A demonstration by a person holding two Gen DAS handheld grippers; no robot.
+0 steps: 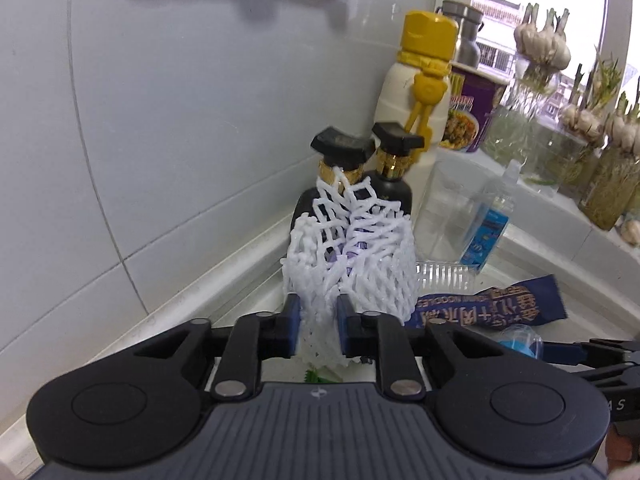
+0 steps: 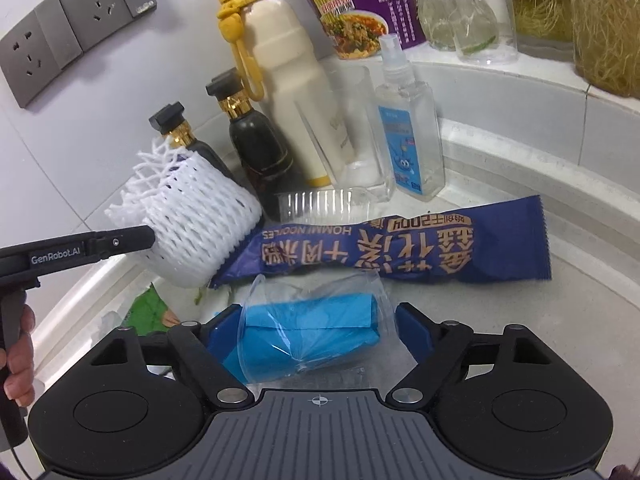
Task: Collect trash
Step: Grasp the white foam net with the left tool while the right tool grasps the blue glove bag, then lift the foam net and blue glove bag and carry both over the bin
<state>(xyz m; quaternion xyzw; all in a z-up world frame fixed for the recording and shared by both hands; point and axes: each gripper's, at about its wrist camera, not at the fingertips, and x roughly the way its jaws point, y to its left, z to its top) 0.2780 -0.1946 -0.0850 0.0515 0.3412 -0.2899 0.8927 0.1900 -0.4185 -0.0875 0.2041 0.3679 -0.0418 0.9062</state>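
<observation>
Left wrist view: a white foam net (image 1: 348, 248) is being pinched between the blue pads of the left tongs (image 1: 318, 326), with its lower edge squeezed flat in the narrow gap and its body standing above the tips.
Foam net position: it is being held up off the counter (image 2: 520, 320), just in front of the two dark bottles (image 1: 384, 184) and to the left of the noodle wrapper (image 1: 492, 304).
Right wrist view: a blue roll in clear plastic (image 2: 312, 332) is lying between the widely spread pads of the right tongs (image 2: 316, 330); whether the pads are pressing on the plastic cannot be told, so the grasp is being left undecided.
Left tongs from the right wrist view: one black finger (image 2: 120, 242) is being seen side-on against the foam net (image 2: 192, 224), with the person's hand (image 2: 18, 356) on the handle at the left edge.
Noodle wrapper: the dark blue wrapper (image 2: 380, 244) is lying flat on the counter, just beyond the blue roll and to the right of the foam net.
Plastic tray: a clear ribbed tray (image 2: 320, 202) is sitting just behind the noodle wrapper.
Behind the noodle wrapper: a cream bottle with a yellow cap (image 2: 280, 68), a clear cup (image 2: 352, 132) and a spray bottle (image 2: 408, 120) are standing near the wall.
Ledge beyond the noodle wrapper: a purple noodle cup (image 2: 364, 4) is standing there.
</observation>
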